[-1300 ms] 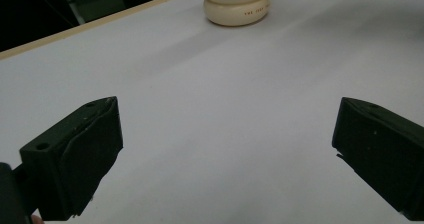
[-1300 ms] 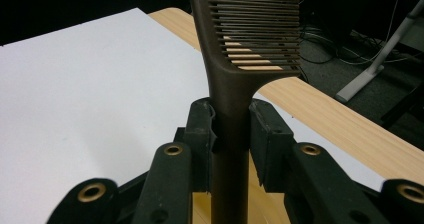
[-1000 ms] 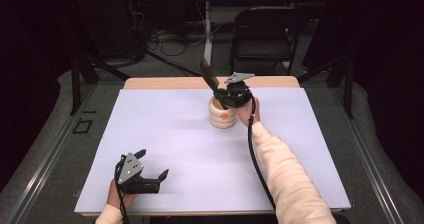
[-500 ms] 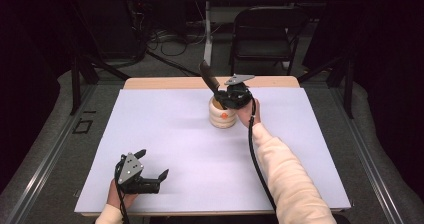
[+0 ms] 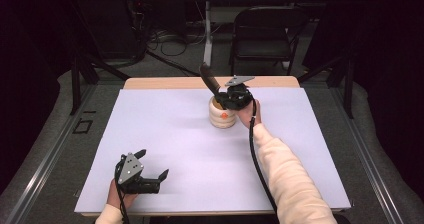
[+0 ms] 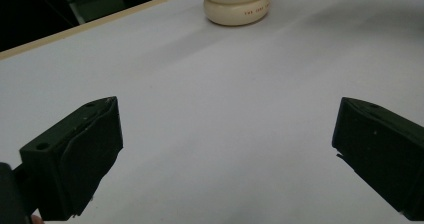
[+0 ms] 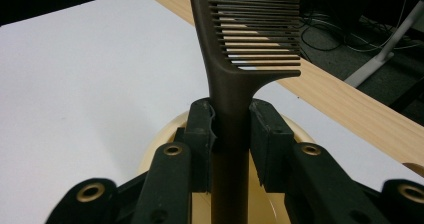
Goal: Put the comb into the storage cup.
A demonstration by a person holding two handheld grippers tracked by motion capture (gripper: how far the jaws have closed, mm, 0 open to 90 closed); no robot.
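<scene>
A cream ribbed cup (image 5: 222, 116) stands on the white table cover (image 5: 165, 134), toward the back middle. My right gripper (image 5: 223, 97) hovers over its mouth, shut on the handle of a dark brown comb (image 7: 235, 109). The comb (image 5: 208, 79) leans up and to the left, teeth end uppermost, handle end down at the cup's (image 7: 165, 134) opening. In the right gripper view both pads press the handle just below the teeth. My left gripper (image 5: 150, 170) rests near the front left of the table, open, with nothing between its jaws. The cup (image 6: 235, 6) shows far off in the left gripper view.
A strip of bare wooden tabletop (image 5: 165, 82) runs along the far edge of the cover. Behind the table stand a dark folding chair (image 5: 265, 34) and a white table leg (image 5: 207, 39) with loose cables (image 5: 165, 39) on the floor. Black frame bars (image 5: 82, 69) flank the left side.
</scene>
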